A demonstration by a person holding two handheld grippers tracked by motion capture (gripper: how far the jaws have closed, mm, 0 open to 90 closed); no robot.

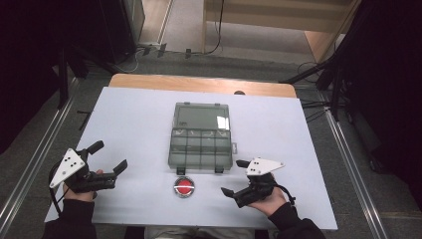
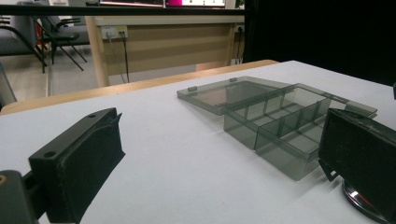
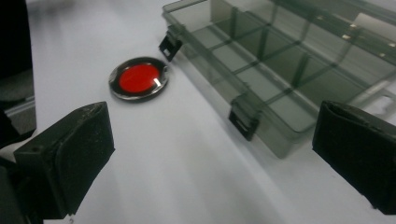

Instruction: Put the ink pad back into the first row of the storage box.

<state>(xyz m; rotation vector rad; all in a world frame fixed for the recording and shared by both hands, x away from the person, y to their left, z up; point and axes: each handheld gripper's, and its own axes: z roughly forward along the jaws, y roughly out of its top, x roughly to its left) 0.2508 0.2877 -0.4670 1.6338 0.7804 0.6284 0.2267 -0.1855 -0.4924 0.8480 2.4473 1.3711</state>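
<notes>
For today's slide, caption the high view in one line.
Open grippers flank a red disc before an open compartment box.

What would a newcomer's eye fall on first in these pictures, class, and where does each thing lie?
The red round disc with a shiny rim stands out first, lying on the white table just in front of the box. Behind it sits the smoky clear compartment box, its lid folded open and flat. The left claw and right claw flank them, both open.

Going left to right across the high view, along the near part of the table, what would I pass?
Left gripper → red disc → right gripper. The open clear box lies farther back, above the disc.
</notes>
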